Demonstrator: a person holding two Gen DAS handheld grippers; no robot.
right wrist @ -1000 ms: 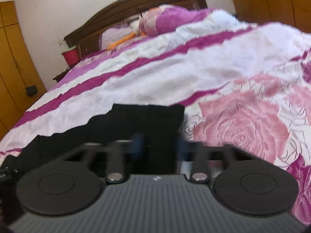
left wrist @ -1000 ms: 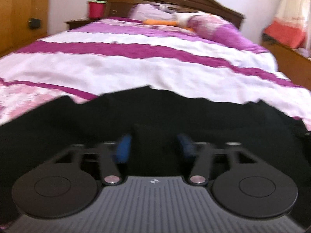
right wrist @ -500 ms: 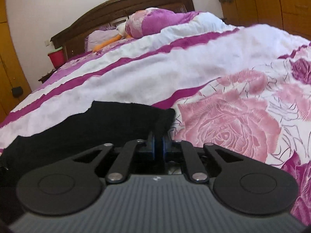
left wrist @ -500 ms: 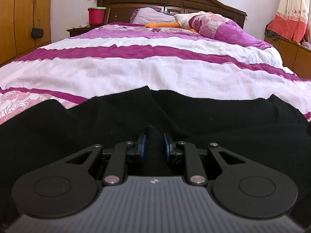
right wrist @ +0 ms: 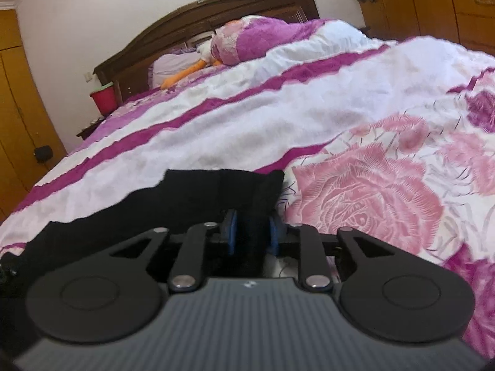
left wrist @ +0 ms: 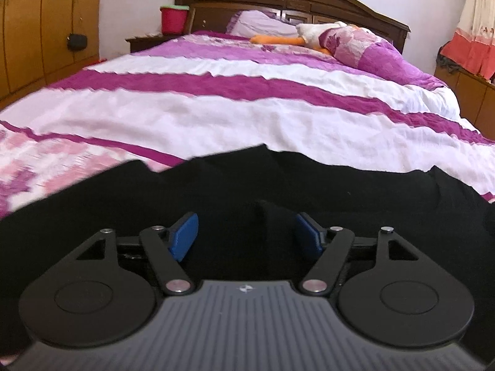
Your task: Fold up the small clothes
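A black garment (left wrist: 309,182) is spread flat and rumpled across the near end of the quilt (left wrist: 216,114). The left gripper (left wrist: 246,235) is seen opening wide, a raised fold between its blue pads untouched. The right gripper (right wrist: 251,235) is opening narrowly over the garment's corner (right wrist: 222,191); contact there cannot be told.

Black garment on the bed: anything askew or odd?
Nothing damaged or spilled. The black garment lies on the bedspread with an uneven, rumpled far edge, not yet squared. Both grippers, left and right, are opening over it.

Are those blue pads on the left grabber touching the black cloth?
Apart. The left wrist view shows the left gripper opening, its blue pads clear of the black garment fold between them.
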